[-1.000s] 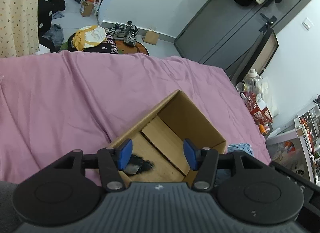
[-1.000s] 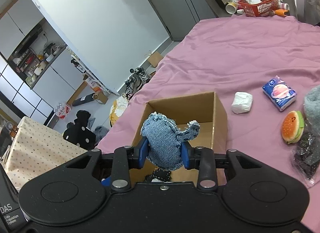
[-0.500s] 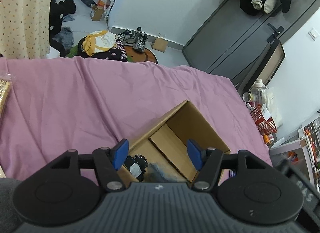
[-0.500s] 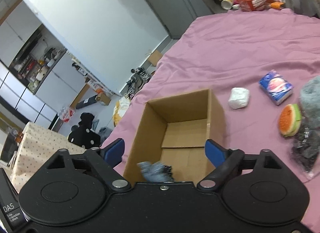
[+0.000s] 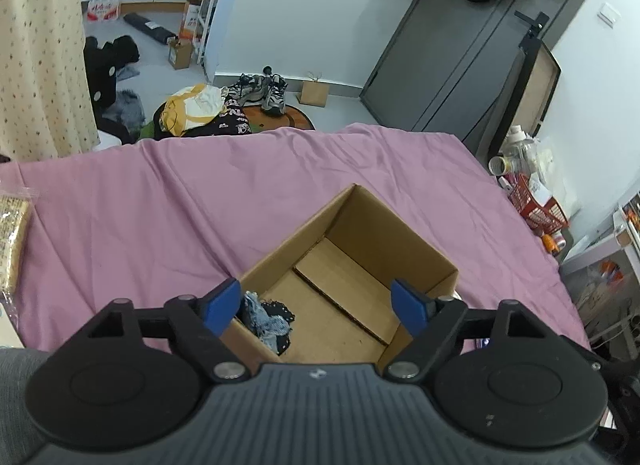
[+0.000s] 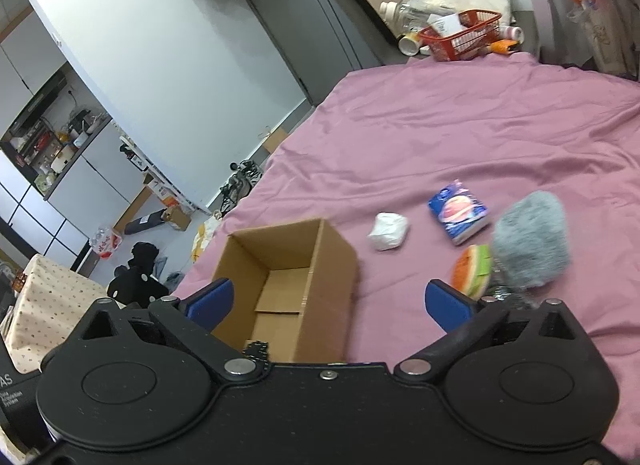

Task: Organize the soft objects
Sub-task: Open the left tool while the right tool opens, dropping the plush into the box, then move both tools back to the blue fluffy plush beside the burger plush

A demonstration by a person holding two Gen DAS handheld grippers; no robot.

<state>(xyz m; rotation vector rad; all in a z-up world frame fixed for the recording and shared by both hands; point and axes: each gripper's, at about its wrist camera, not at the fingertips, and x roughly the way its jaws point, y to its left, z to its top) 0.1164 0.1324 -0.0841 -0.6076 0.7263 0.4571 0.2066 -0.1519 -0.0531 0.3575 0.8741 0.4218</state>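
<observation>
— Where are the two claws?

— Both hang over a cardboard box (image 5: 352, 265) that sits on a bed under a pink sheet (image 5: 160, 205). The left claw (image 5: 318, 307) has its blue fingers (image 5: 220, 303) spread wide with nothing between them; they straddle the near end of the box. The right claw (image 6: 330, 303) is spread wide too and holds nothing. One of its fingers sits over the box's near left corner, the other over the sheet to the right of it.

— What is in the box?

— In the left wrist view, a small heap of blue denim cloth (image 5: 262, 319) lies in the near left corner of the box floor, on top of a dark dotted piece of fabric (image 5: 284, 339). The rest of the floor is bare cardboard flaps. From the right wrist view only a scrap of the dark dotted fabric (image 6: 256, 349) shows at the near edge of the box (image 6: 288, 265); the denim is hidden behind the claw's body.

— And what lies outside it?

— To the right of the box, on the sheet (image 6: 460, 125), there is a white crumpled wad (image 6: 388, 231), and beyond that a blue tissue pack (image 6: 458, 212). Near the right finger lies a burger-shaped toy (image 6: 472, 271), touching a fluffy grey ball (image 6: 532, 239) that looks blurred. Something dark and shiny lies just under the ball, but I cannot tell what it is.

— Anything else?

— A wrapped pack of something tan (image 5: 12, 233) lies at the left edge of the bed in the left wrist view.
</observation>
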